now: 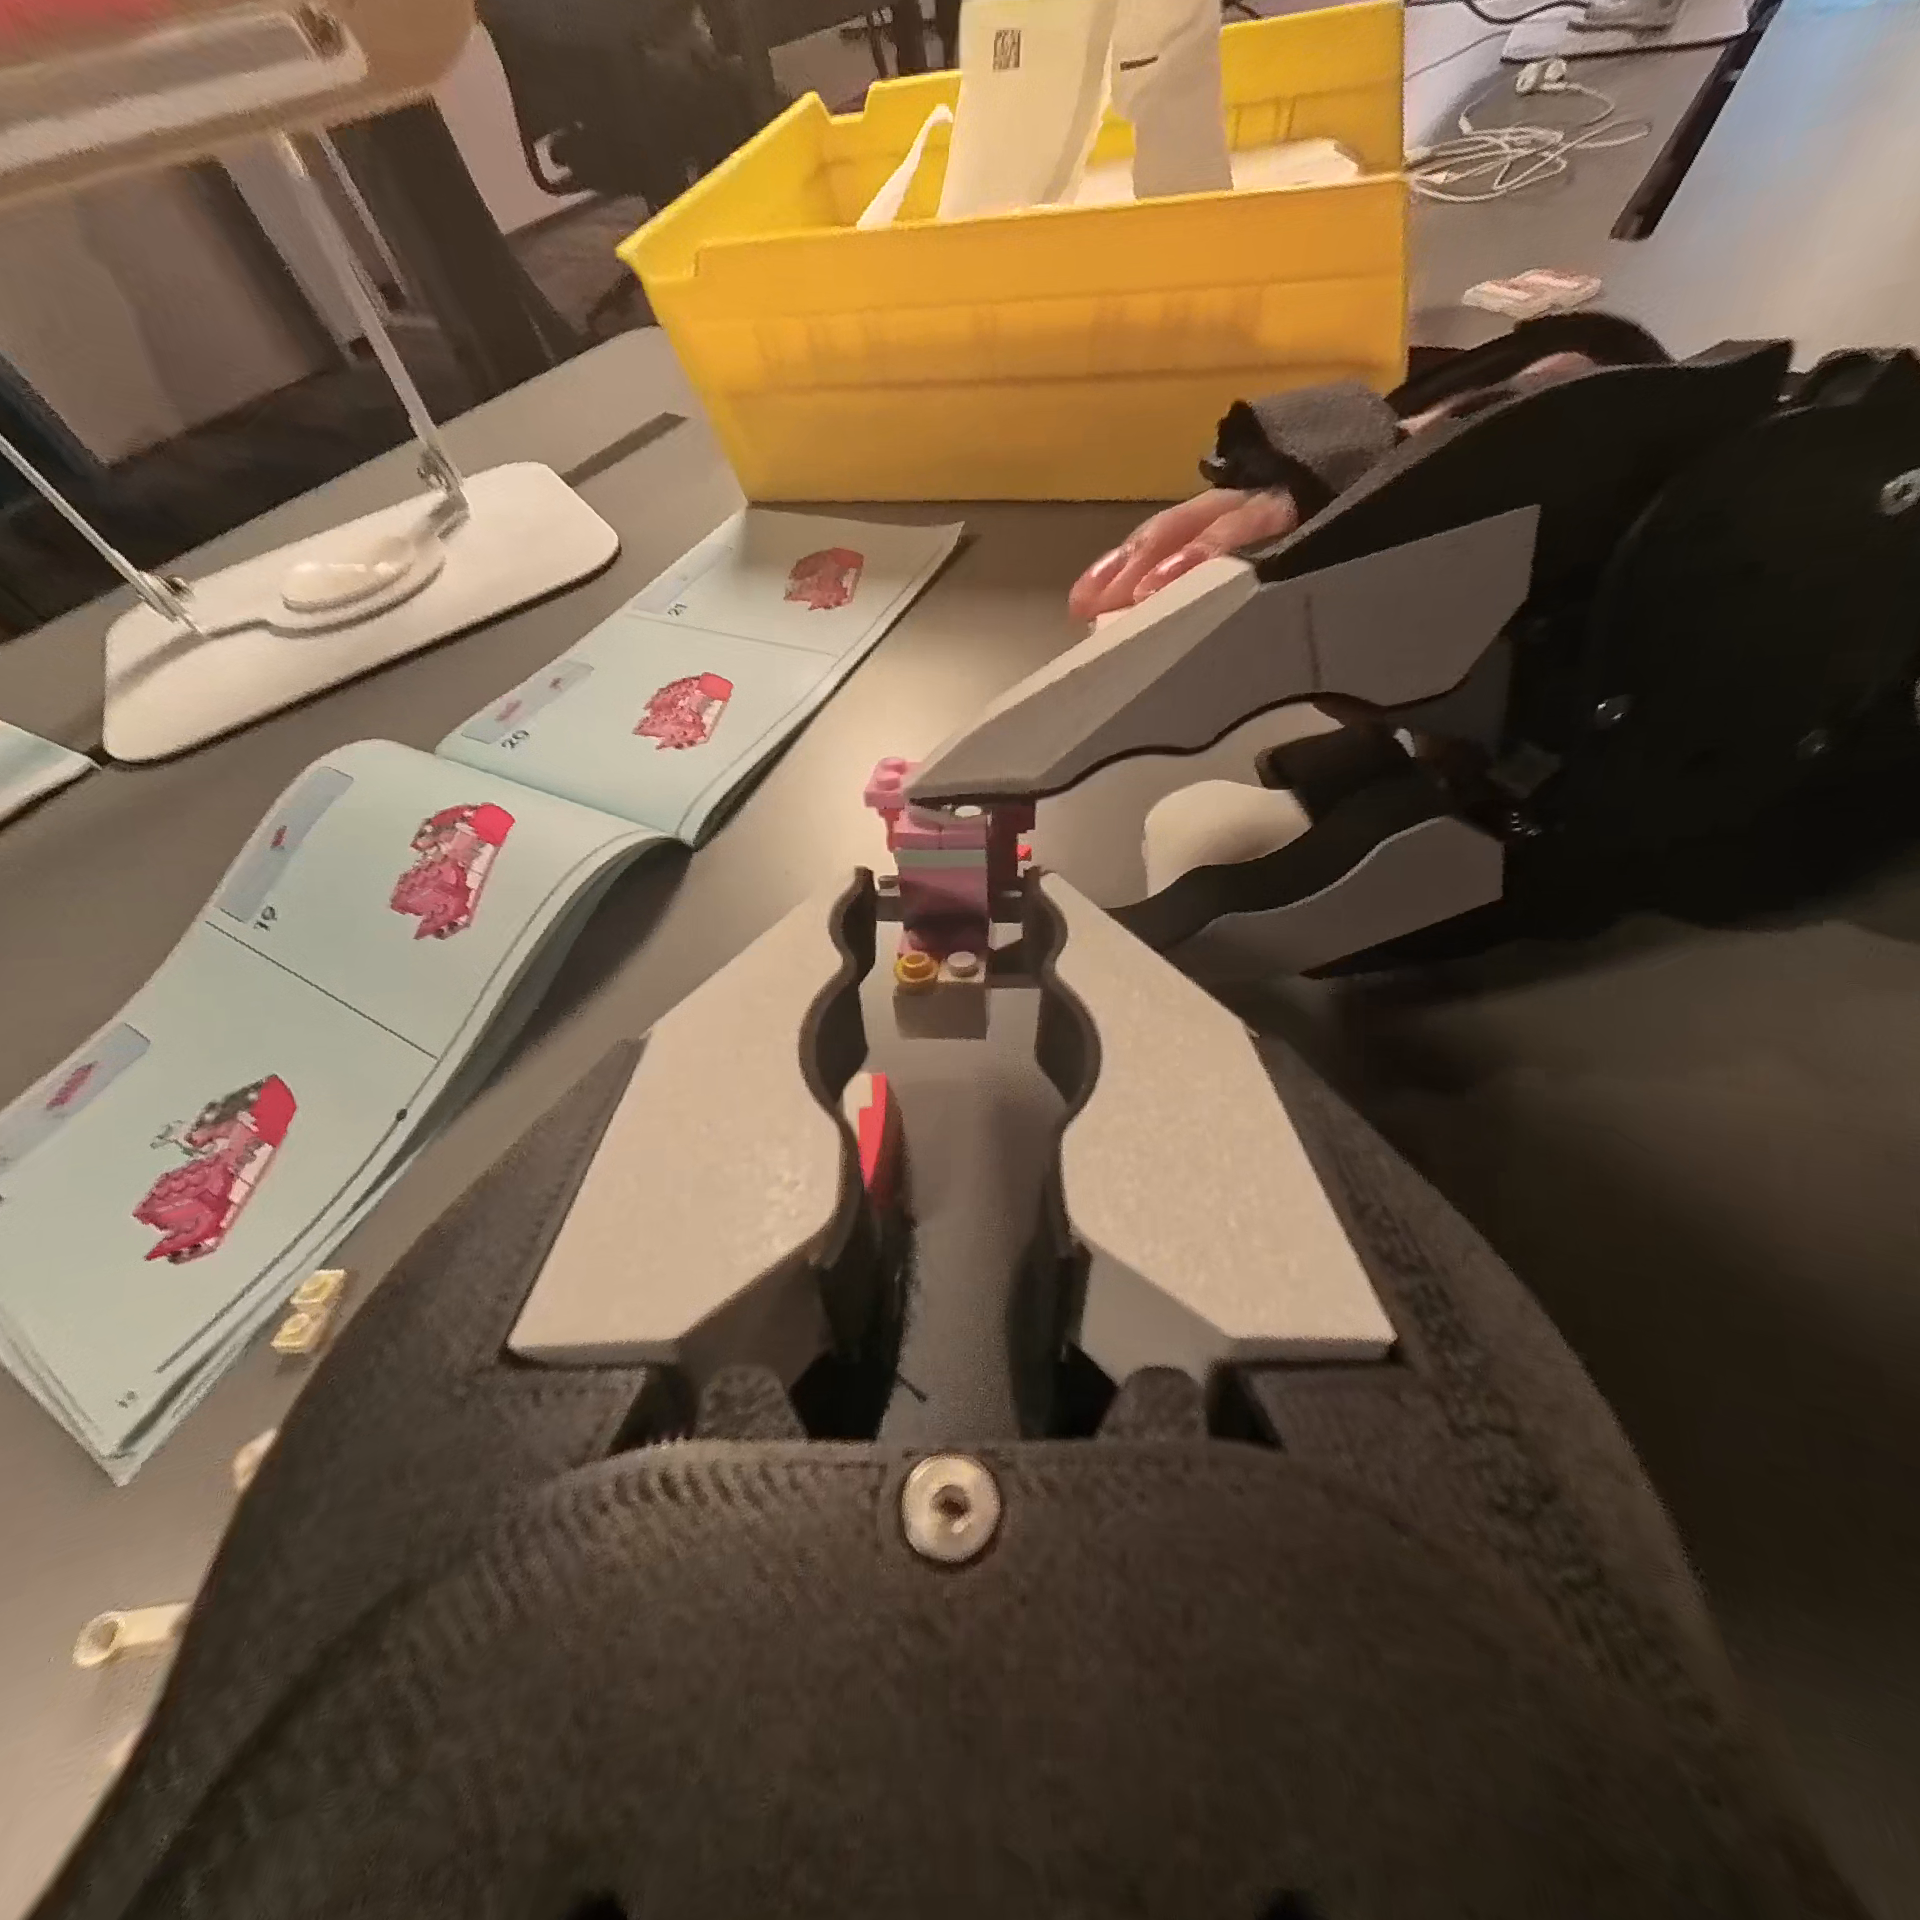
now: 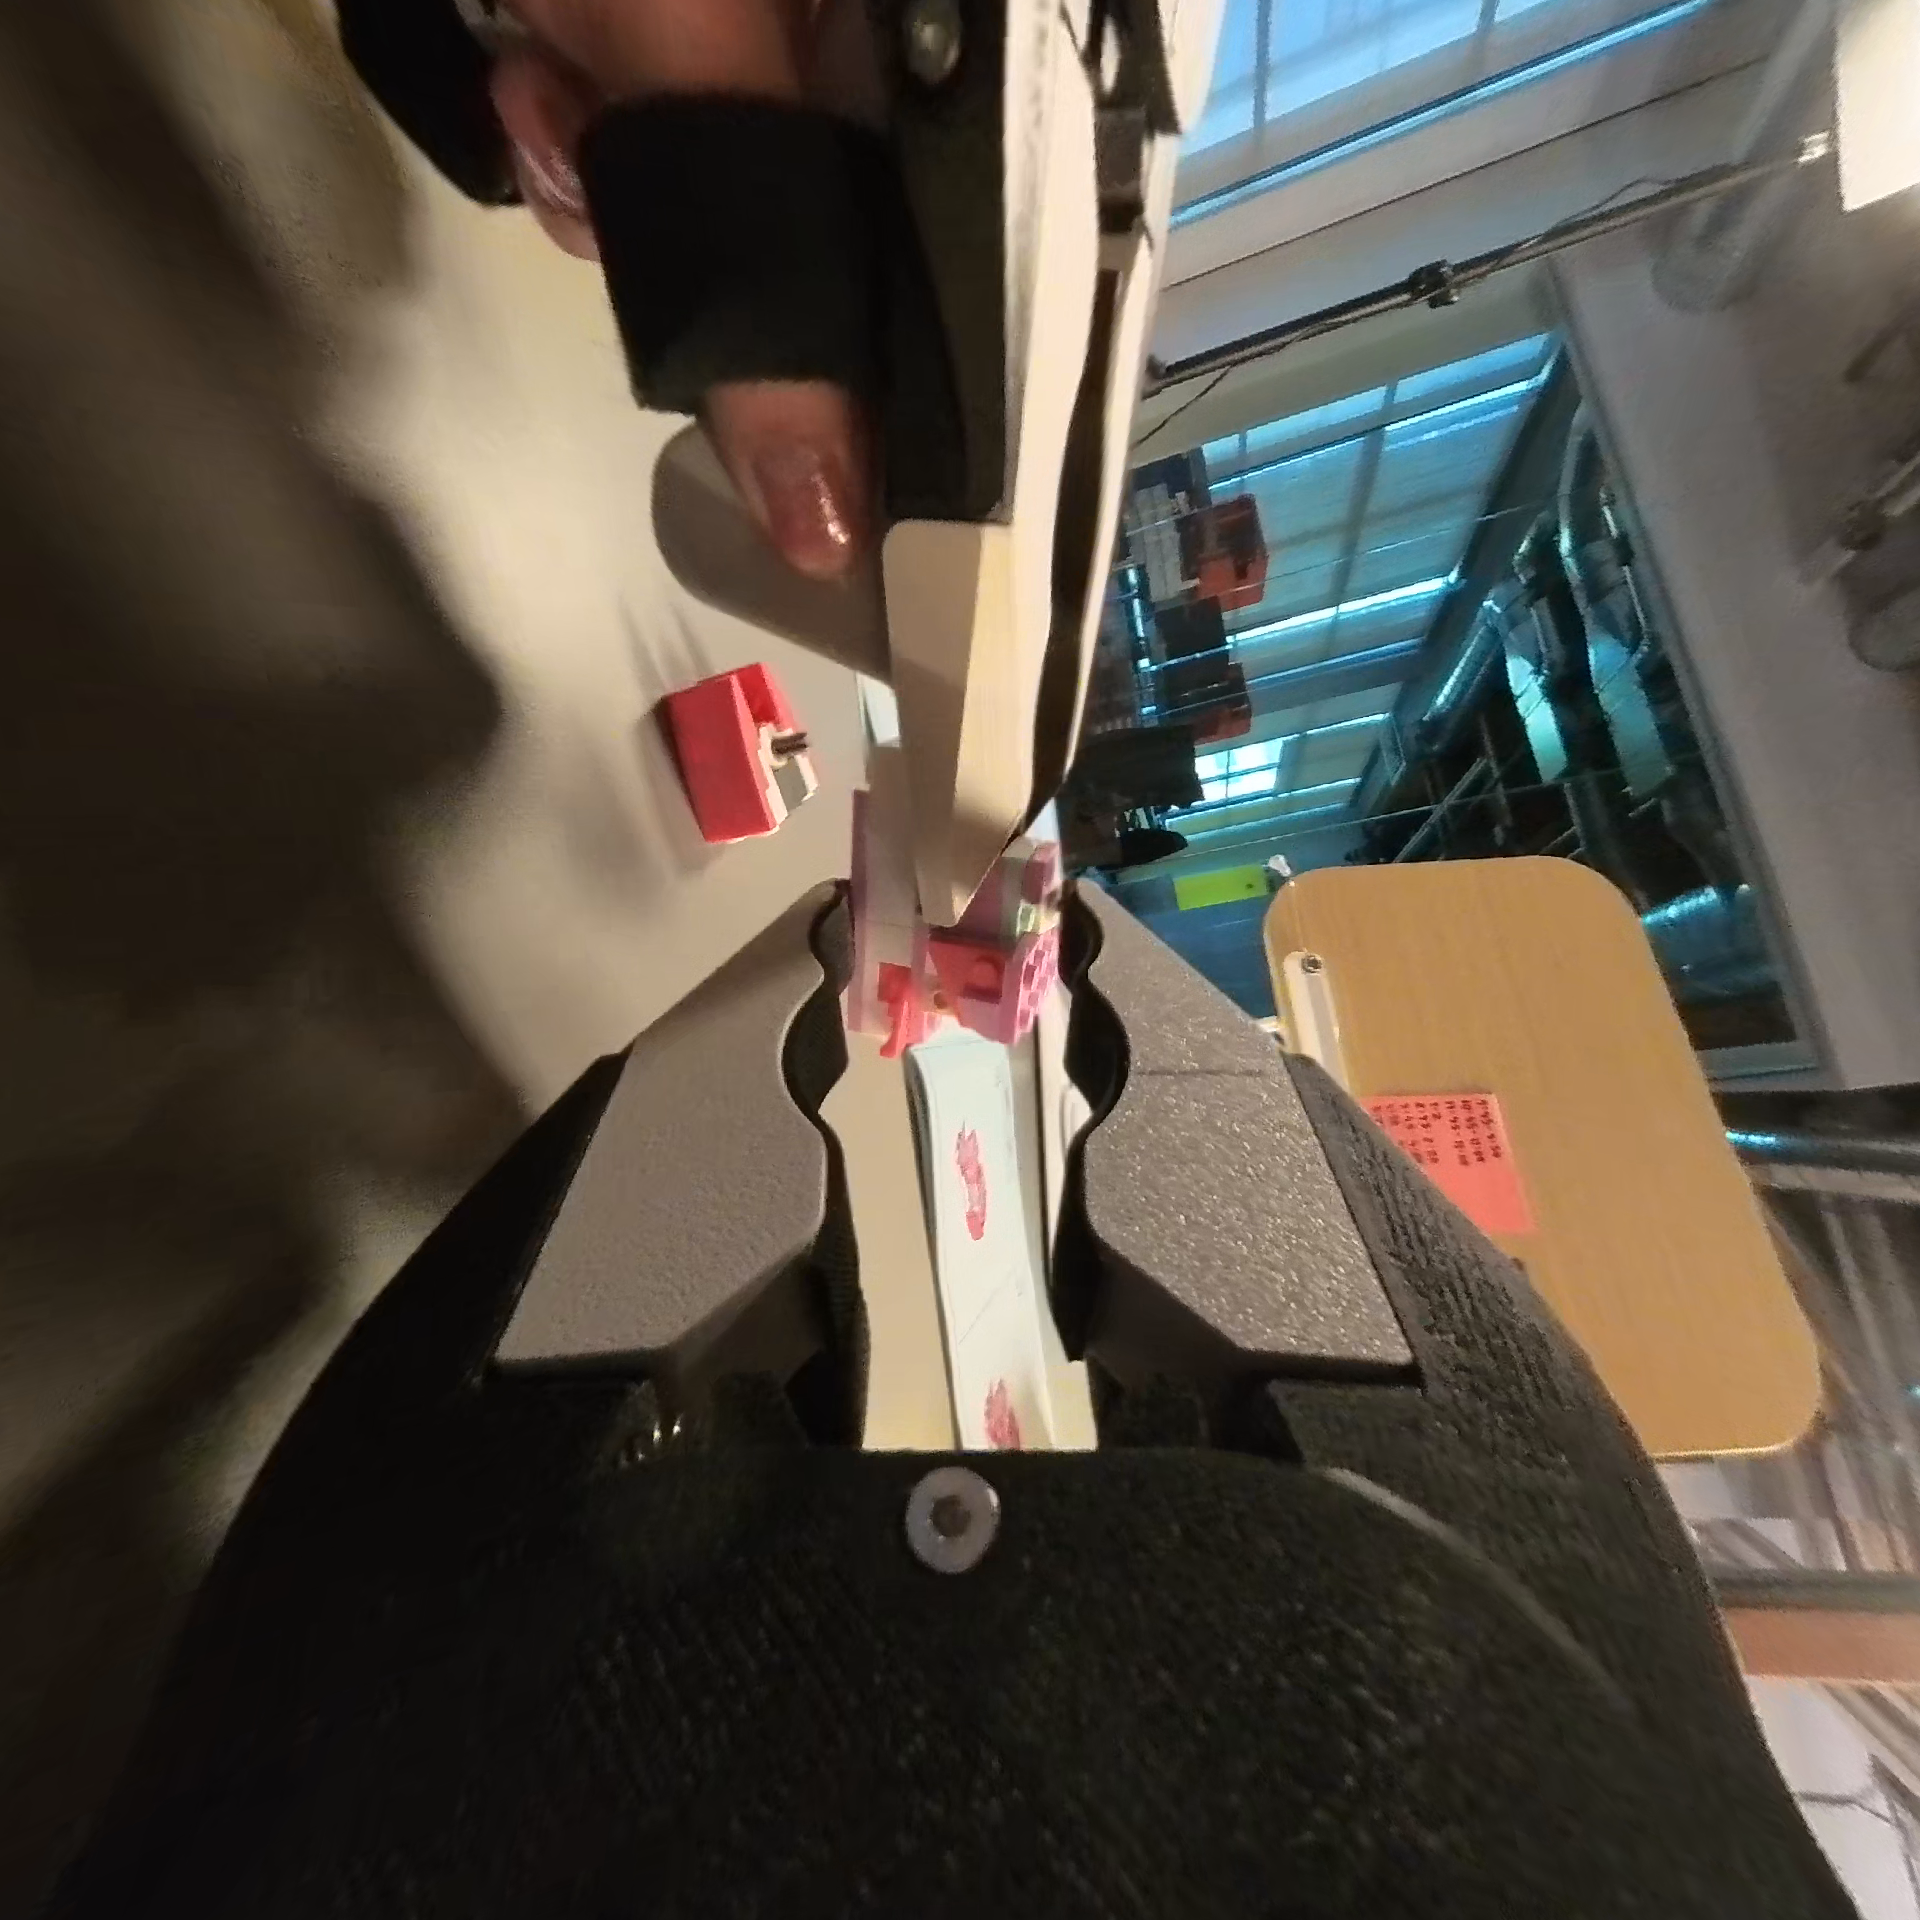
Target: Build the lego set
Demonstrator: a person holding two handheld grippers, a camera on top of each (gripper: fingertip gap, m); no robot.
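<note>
Both grippers clamped on one pink brick model (image 1: 951, 894), held above the dark table (image 1: 1455, 1143) at frame centre.

Left gripper (image 1: 951, 914) pinches its dark base plate from 6 o'clock, steadying it. Right gripper (image 2: 956, 935), turned sideways, comes in from 3 o'clock and grips it top to bottom. Open instruction booklet (image 1: 343, 987) at 9 o'clock, in view for reference; yellow bin (image 1: 1039, 353) at 12; loose red block (image 2: 732, 753) on the table.
</note>
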